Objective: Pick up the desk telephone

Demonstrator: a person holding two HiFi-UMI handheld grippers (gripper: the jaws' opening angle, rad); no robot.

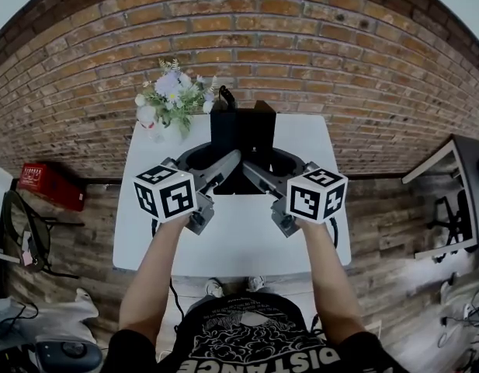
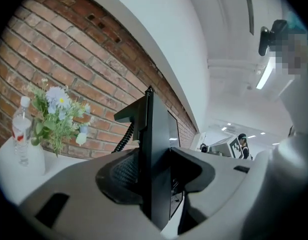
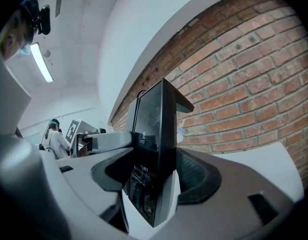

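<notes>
The desk telephone [image 1: 241, 133] is a black slab standing on edge above the white table [image 1: 223, 243], off its surface. My left gripper [image 1: 226, 164] clamps its left side and my right gripper [image 1: 257, 175] its right side. In the left gripper view the phone's thin edge [image 2: 158, 134] runs up between the pads of the left gripper [image 2: 156, 173], which press on both faces. A coiled cord [image 2: 125, 136] hangs behind. In the right gripper view the phone [image 3: 151, 114] shows its face with buttons, pinched by the right gripper [image 3: 154, 178].
A bunch of flowers [image 1: 173, 95] and a water bottle [image 2: 23, 129] stand at the table's far left corner against the brick wall [image 1: 301, 45]. A red box [image 1: 49, 183] and a chair [image 1: 26, 235] are on the floor at left. Another desk [image 1: 456, 200] stands at right.
</notes>
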